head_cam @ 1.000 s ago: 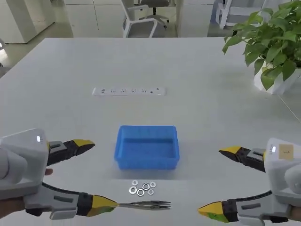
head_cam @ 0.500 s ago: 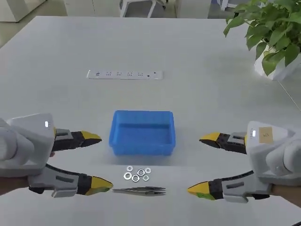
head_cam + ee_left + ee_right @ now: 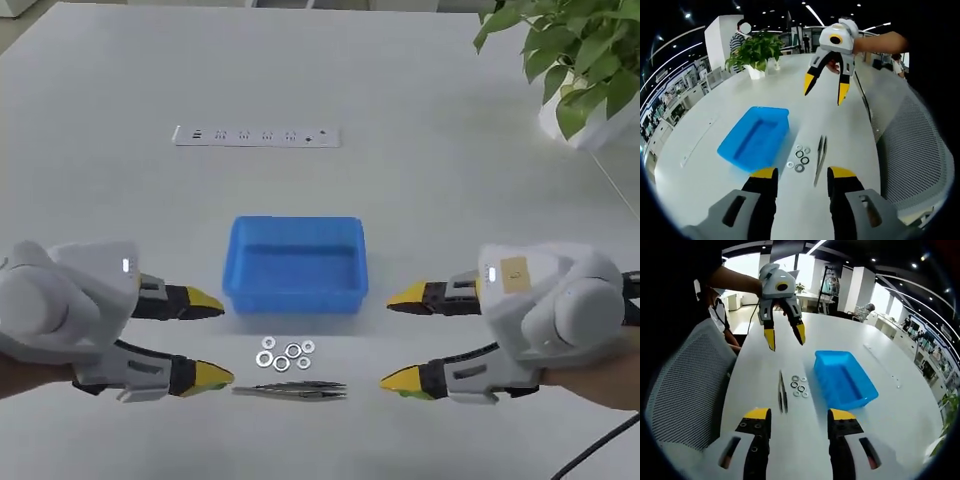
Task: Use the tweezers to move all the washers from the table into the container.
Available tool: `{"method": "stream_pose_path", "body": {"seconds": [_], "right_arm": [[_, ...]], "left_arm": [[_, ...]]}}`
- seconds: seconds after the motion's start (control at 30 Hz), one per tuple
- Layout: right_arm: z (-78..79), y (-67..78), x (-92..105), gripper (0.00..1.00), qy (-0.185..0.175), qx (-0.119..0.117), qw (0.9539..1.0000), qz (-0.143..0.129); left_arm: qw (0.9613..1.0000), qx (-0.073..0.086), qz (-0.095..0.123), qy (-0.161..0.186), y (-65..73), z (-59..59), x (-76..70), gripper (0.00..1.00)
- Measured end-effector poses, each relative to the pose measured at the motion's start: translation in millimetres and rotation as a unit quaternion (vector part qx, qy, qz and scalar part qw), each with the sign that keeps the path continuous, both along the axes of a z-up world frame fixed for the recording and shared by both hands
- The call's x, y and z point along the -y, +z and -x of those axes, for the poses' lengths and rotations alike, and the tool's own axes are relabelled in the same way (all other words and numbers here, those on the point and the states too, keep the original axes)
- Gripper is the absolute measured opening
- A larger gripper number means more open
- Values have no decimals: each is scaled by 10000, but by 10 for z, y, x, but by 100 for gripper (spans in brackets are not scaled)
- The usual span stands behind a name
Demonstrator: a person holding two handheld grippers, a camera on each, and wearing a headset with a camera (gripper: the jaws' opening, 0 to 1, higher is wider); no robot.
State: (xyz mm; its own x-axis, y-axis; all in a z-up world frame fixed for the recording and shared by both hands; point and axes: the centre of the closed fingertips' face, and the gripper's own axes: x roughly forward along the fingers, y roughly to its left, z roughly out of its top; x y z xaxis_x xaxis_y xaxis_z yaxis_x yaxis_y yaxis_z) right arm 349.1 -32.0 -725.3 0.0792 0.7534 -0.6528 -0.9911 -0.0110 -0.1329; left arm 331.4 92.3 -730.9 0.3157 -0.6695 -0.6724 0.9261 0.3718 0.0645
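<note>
i hold my left gripper (image 3: 227,341) low over the near edge of the tabletop (image 3: 450,190). its two yellow-tipped fingers (image 3: 208,376) are spread wide with nothing between them. my right gripper (image 3: 385,340) faces it from the other side, fingers just as wide and just as empty. the two point toward each other across a gap, and the task's things lie in that gap.

the washers (image 3: 285,354) are a small loose cluster of silver rings. they lie flat on the tabletop just in front of the near wall of the blue container (image 3: 295,297), all of them outside it. i cannot tell whether the closest one touches the wall. the tweezers (image 3: 290,390) lie flat just on my side of the washers, running lengthwise from one gripper toward the other. they are near both sets of fingertips but apart from them. in each gripper view the tweezers and washers sit just beyond my own fingers, with the other gripper raised above the tabletop farther on.

beyond the container a white power strip (image 3: 257,136) lies across the tabletop. a potted plant (image 3: 570,60) stands at the far right corner. a mesh chair back (image 3: 920,145) is at the near edge.
</note>
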Motion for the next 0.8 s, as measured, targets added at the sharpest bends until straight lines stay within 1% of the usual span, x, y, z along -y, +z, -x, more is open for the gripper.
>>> {"method": "stream_pose_path", "body": {"seconds": [0.2, 0.3, 0.47, 0.6, 0.7, 0.8], "right_arm": [[48, -70, -78, 37, 286, -14, 9995, 136], [73, -104, -121, 36, 416, -28, 9990, 182], [119, -200, -182, 32, 679, 3, 9970, 372], [159, -275, -221, 31, 859, -16, 9950, 514], [166, -306, -264, 29, 924, -6, 9944, 521], [184, -351, -295, 27, 979, -29, 9936, 560]], "left_arm": [[9994, -135, -214, -255, -142, 65, 24, 34], [9988, -177, -296, -340, -201, 84, 30, 32], [9975, -245, -460, -474, -270, 135, 47, 28], [9963, -317, -546, -576, -323, 167, 63, 24], [9956, -340, -615, -625, -358, 176, 76, 21], [9950, -393, -631, -667, -410, 160, 72, 18]]}}
